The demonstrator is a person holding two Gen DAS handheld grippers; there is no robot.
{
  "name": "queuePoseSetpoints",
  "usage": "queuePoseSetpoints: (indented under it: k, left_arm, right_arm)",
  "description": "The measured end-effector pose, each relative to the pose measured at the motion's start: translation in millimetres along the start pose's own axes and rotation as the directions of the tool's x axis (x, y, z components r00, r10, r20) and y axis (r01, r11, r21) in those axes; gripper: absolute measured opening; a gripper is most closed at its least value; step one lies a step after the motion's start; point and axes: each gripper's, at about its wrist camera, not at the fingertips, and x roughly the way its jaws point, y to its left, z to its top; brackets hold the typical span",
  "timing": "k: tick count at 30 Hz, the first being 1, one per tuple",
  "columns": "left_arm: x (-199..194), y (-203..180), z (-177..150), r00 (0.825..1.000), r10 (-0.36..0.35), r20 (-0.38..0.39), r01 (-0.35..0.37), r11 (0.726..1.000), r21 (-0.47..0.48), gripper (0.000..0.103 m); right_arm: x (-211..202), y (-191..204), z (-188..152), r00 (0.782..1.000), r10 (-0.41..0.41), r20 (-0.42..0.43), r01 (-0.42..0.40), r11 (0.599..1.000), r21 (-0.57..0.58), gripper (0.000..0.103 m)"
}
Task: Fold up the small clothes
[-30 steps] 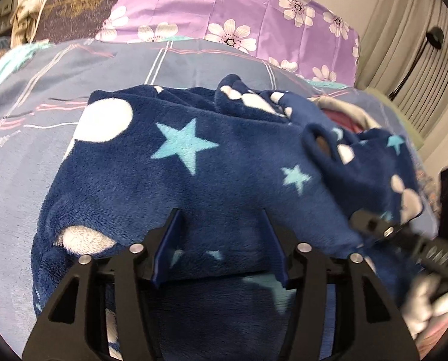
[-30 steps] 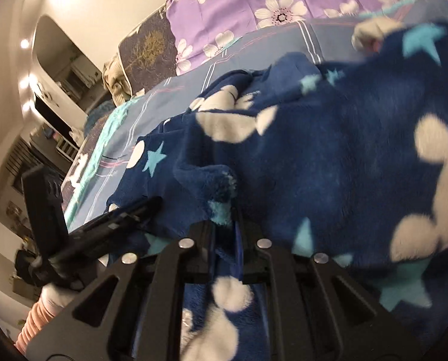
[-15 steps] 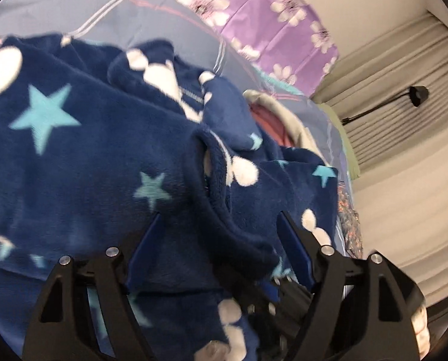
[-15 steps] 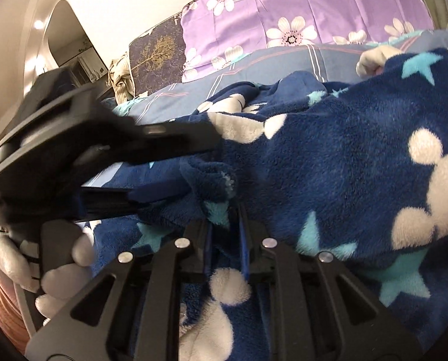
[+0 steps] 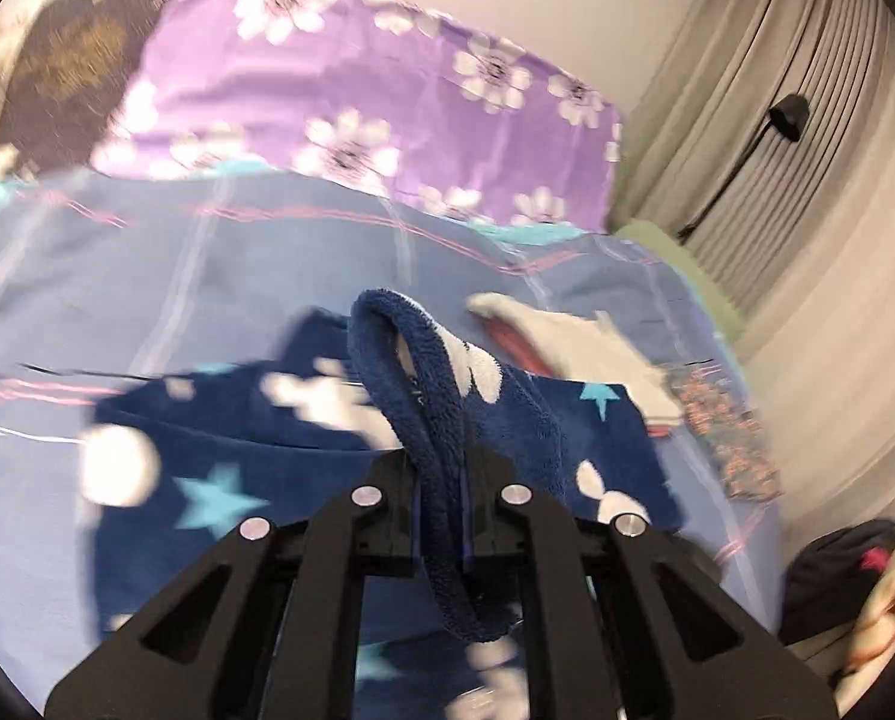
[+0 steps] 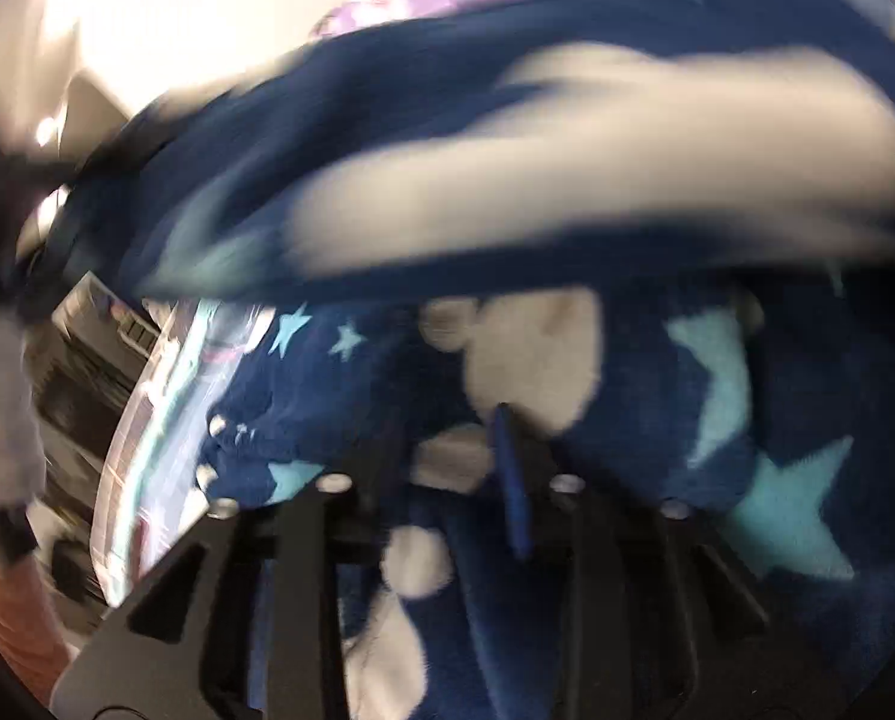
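Note:
The garment is navy fleece (image 5: 255, 438) with white spots and light-blue stars, lying on the blue-grey striped bedsheet (image 5: 207, 264). My left gripper (image 5: 441, 480) is shut on a thick rolled hem of the fleece (image 5: 411, 372) and holds it lifted, so a loop stands up between the fingers. In the right wrist view the same fleece (image 6: 567, 360) fills the frame, blurred, with a flap sweeping across above. My right gripper (image 6: 447, 468) has its jaws apart with fleece lying between them; one blue pad (image 6: 510, 480) shows.
A purple flowered pillow (image 5: 357, 96) lies at the head of the bed. A white and red garment (image 5: 573, 348) lies right of the fleece. Grey curtains (image 5: 807, 150) hang at the right. A dark bundle (image 5: 831, 570) sits at lower right.
My left gripper closed on the fleece hem and lifted it away from the pile. My right gripper opened and let go of the fold; the fleece now swings fast past it.

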Motion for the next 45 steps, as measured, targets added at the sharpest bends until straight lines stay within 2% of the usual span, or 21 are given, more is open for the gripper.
queuePoseSetpoints:
  k: [3, 4, 7, 9, 11, 13, 16, 19, 20, 21, 23, 26, 28, 30, 33, 35, 37, 39, 42, 44, 45]
  left_arm:
    - [-23, 37, -10, 0.992, 0.128, 0.013, -0.128, 0.992, 0.01, 0.009]
    - [-28, 53, -13, 0.984, 0.178, 0.018, -0.178, 0.984, 0.0, 0.009]
    - [-27, 96, -21, 0.974, 0.224, -0.02, -0.225, 0.972, -0.071, 0.01]
    - [-16, 120, -30, 0.975, 0.217, -0.056, -0.221, 0.971, -0.094, 0.011]
    - [0, 136, -41, 0.963, 0.252, -0.097, -0.261, 0.96, -0.096, 0.016]
    - [8, 148, -49, 0.943, 0.311, -0.12, -0.324, 0.94, -0.105, 0.034]
    - [4, 160, -59, 0.932, 0.344, -0.11, -0.357, 0.924, -0.134, 0.035]
    - [-15, 147, -65, 0.953, 0.302, -0.033, -0.304, 0.943, -0.137, 0.039]
    - [-18, 138, -67, 0.961, 0.276, -0.015, -0.276, 0.953, -0.123, 0.04]
    - [-16, 129, -69, 0.97, 0.243, -0.012, -0.243, 0.965, -0.094, 0.044]
    - [-6, 114, -73, 0.974, 0.223, -0.03, -0.225, 0.974, -0.043, 0.051]
    - [30, 101, -93, 0.953, 0.283, -0.11, -0.277, 0.959, 0.064, 0.059]
    - [46, 89, -109, 0.928, 0.369, -0.049, -0.355, 0.916, 0.187, 0.064]
    - [49, 81, -110, 0.909, 0.415, -0.036, -0.397, 0.891, 0.22, 0.064]
    - [50, 82, -111, 0.905, 0.424, -0.025, -0.408, 0.885, 0.222, 0.064]
    - [48, 83, -111, 0.908, 0.419, -0.024, -0.404, 0.889, 0.215, 0.064]
    - [47, 83, -112, 0.908, 0.419, -0.019, -0.406, 0.888, 0.215, 0.065]
    - [46, 82, -113, 0.905, 0.425, -0.012, -0.412, 0.885, 0.216, 0.065]
    - [48, 82, -113, 0.905, 0.425, -0.012, -0.413, 0.885, 0.214, 0.065]
    - [48, 81, -113, 0.907, 0.421, -0.011, -0.41, 0.887, 0.211, 0.065]
    - [48, 81, -113, 0.907, 0.42, -0.011, -0.408, 0.888, 0.21, 0.065]
  right_arm:
    - [2, 10, -2, 0.999, -0.041, 0.004, 0.042, 0.997, -0.061, 0.029]
    - [3, 18, -4, 0.998, -0.059, 0.007, 0.059, 0.992, -0.109, 0.036]
    - [7, 38, -12, 0.995, -0.095, 0.011, 0.095, 0.968, -0.233, 0.057]
    - [9, 47, -15, 0.991, -0.131, 0.017, 0.131, 0.95, -0.282, 0.061]
    - [8, 47, -17, 0.99, -0.139, 0.017, 0.138, 0.949, -0.283, 0.061]
    - [8, 44, -15, 0.991, -0.134, 0.014, 0.132, 0.954, -0.27, 0.061]
    - [8, 46, -14, 0.987, -0.157, 0.016, 0.155, 0.95, -0.272, 0.059]
    - [-4, 51, -18, 0.973, -0.221, 0.061, 0.229, 0.927, -0.297, 0.057]
    - [-10, 49, -17, 0.96, -0.265, 0.094, 0.28, 0.918, -0.282, 0.056]
    - [-16, 43, -15, 0.941, -0.316, 0.121, 0.336, 0.911, -0.238, 0.055]
    - [-24, 30, -13, 0.935, -0.339, 0.102, 0.353, 0.92, -0.171, 0.055]
    - [-33, 22, -20, 0.955, -0.295, -0.001, 0.291, 0.942, -0.165, 0.053]
    - [-45, 23, -24, 0.971, -0.233, -0.052, 0.22, 0.958, -0.184, 0.054]
    - [-62, 22, -18, 0.979, -0.201, -0.04, 0.191, 0.966, -0.175, 0.054]
    - [-90, 14, 17, 0.981, -0.186, 0.058, 0.191, 0.977, -0.099, 0.054]
    - [-94, 7, 52, 0.966, -0.232, 0.112, 0.24, 0.968, -0.069, 0.056]
    - [-81, -3, 86, 0.943, -0.312, 0.118, 0.318, 0.947, -0.038, 0.057]
    - [-56, -17, 113, 0.931, -0.36, 0.067, 0.361, 0.933, 0.004, 0.057]
    - [-18, -31, 132, 0.932, -0.362, -0.019, 0.363, 0.93, 0.061, 0.062]
    - [16, -31, 135, 0.905, -0.417, -0.087, 0.419, 0.908, 0.008, 0.065]
    - [24, -32, 133, 0.881, -0.462, -0.103, 0.461, 0.887, -0.034, 0.051]
